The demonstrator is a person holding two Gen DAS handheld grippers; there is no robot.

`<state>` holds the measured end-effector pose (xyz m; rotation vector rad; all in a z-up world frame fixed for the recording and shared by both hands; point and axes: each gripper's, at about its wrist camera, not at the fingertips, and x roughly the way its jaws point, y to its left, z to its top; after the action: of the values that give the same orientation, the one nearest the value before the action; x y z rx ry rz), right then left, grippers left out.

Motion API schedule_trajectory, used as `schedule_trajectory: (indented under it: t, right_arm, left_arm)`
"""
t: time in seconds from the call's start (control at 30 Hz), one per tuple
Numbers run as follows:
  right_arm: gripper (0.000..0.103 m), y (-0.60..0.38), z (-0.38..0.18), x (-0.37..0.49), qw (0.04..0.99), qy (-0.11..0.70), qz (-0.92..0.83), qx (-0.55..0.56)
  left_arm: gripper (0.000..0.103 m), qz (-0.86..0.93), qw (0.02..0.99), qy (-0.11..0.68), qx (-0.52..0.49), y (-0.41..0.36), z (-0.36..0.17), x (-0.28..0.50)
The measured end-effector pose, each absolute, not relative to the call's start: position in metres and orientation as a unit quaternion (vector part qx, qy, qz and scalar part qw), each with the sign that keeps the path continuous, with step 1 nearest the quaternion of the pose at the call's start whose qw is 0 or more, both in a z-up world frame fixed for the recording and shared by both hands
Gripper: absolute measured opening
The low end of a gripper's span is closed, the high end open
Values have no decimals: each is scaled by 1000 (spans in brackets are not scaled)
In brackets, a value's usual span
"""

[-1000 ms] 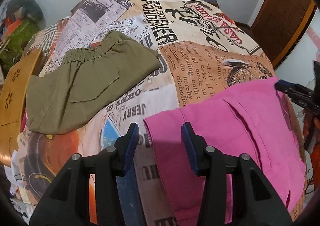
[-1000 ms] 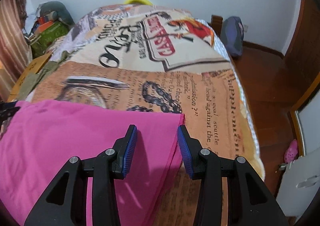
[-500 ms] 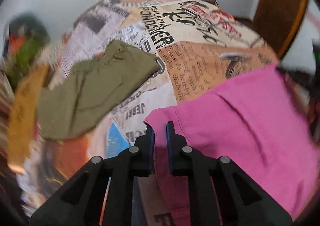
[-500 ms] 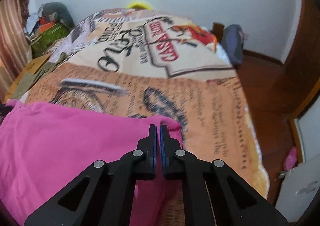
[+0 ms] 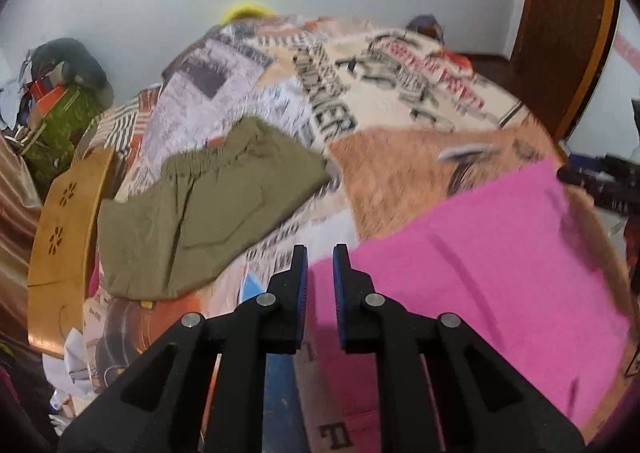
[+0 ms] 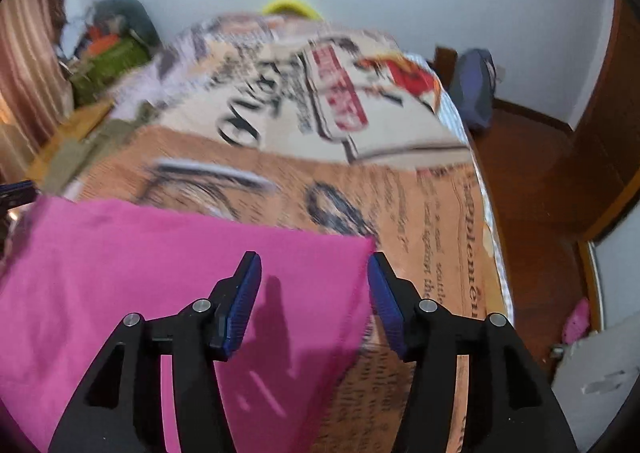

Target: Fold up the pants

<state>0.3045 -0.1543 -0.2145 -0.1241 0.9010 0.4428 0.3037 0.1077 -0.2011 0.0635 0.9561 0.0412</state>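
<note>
The pink pants (image 5: pixel 480 269) lie flat along the bed's (image 6: pixel 400 173) near edge, the left gripper (image 5: pixel 320 269) narrowly parted at one corner and the right gripper (image 6: pixel 314 289) spread wide astride the other, apparently positioned for a fold.

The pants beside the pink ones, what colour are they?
Olive green pants, plain with no pattern; the left wrist view shows them best.

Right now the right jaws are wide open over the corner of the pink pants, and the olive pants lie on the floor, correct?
Not quite. The right gripper is open over the pink pants, but the olive pants lie on the printed bedspread, not the floor; the left wrist view shows it.
</note>
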Motion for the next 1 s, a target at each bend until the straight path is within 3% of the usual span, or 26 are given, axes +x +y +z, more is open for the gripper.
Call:
schedule_trajectory:
  t: [0.1, 0.17, 0.4, 0.5, 0.53, 0.6, 0.8, 1.0]
  right_arm:
    - [54, -139, -202, 295, 876, 416, 239, -54]
    - [54, -124, -199, 290, 874, 409, 256, -61]
    - [54, -93, -243, 293, 839, 462, 277, -76]
    - [54, -103, -266, 295, 824, 490, 280, -59]
    - [54, -106, -265, 293, 825, 487, 282, -56]
    - [54, -111, -263, 291, 823, 490, 278, -69]
    - [55, -125, -259, 278, 821, 500, 242, -131]
    - [55, -144, -222, 252, 841, 474, 230, -120]
  left_arm:
    - [30, -2, 892, 452, 20, 94, -191, 312]
    - [34, -11, 891, 453, 24, 83, -192, 318]
    - [34, -24, 859, 509, 47, 62, -236, 335]
    - [34, -34, 864, 497, 72, 66, -247, 327]
    - [35, -29, 864, 494, 89, 66, -247, 323]
    - [47, -4, 863, 489, 123, 67, -249, 318]
    - [47, 5, 869, 487, 86, 95, -237, 302]
    - [47, 17, 879, 474, 56, 101, -205, 274]
